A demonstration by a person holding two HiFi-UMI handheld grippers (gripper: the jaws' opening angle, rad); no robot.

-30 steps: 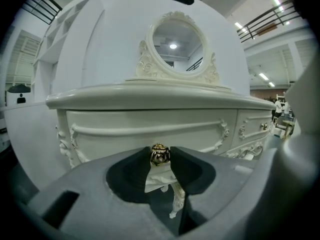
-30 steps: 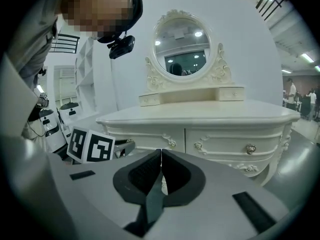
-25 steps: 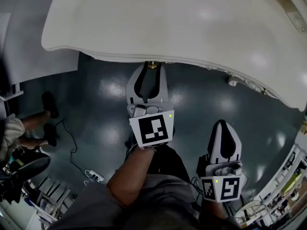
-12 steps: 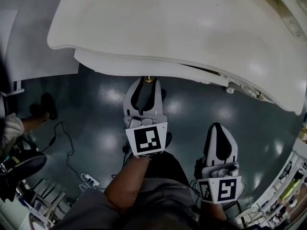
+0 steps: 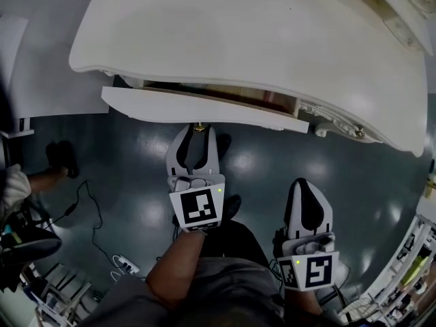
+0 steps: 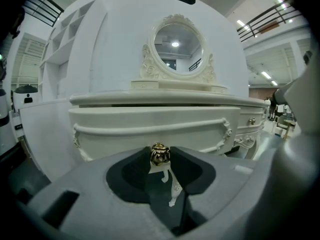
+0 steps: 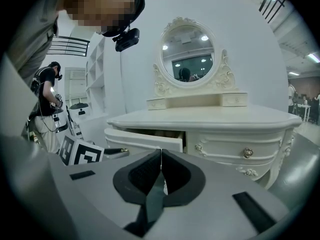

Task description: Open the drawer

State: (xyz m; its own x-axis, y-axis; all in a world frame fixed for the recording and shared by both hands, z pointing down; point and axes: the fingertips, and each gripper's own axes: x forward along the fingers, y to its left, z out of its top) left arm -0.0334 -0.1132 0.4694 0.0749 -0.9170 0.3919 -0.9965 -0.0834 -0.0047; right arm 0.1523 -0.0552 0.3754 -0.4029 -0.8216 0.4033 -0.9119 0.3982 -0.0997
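Note:
A cream dressing table (image 5: 259, 39) has its middle drawer (image 5: 197, 105) pulled part way out, showing a strip of its wooden inside. My left gripper (image 5: 198, 129) is shut on the drawer's gold knob (image 6: 159, 154), which sits pinched between the black pads. In the left gripper view the drawer front (image 6: 150, 131) fills the middle. My right gripper (image 5: 308, 186) hangs shut and empty over the floor, below and right of the drawer. In the right gripper view the open drawer (image 7: 145, 139) lies to the left of its closed jaw tips (image 7: 161, 151).
The table carries an oval mirror (image 6: 177, 44) on top and a smaller drawer with a gold knob (image 7: 248, 153) at the right. White shelving (image 5: 41, 60) stands at the left. A power strip with cable (image 5: 122, 261) and a seated person's feet (image 5: 58, 159) are on the dark floor.
The drawer has slid out from under the tabletop, toward me. My left gripper moved back with the knob in it. The right gripper stayed shut and shifted slightly.

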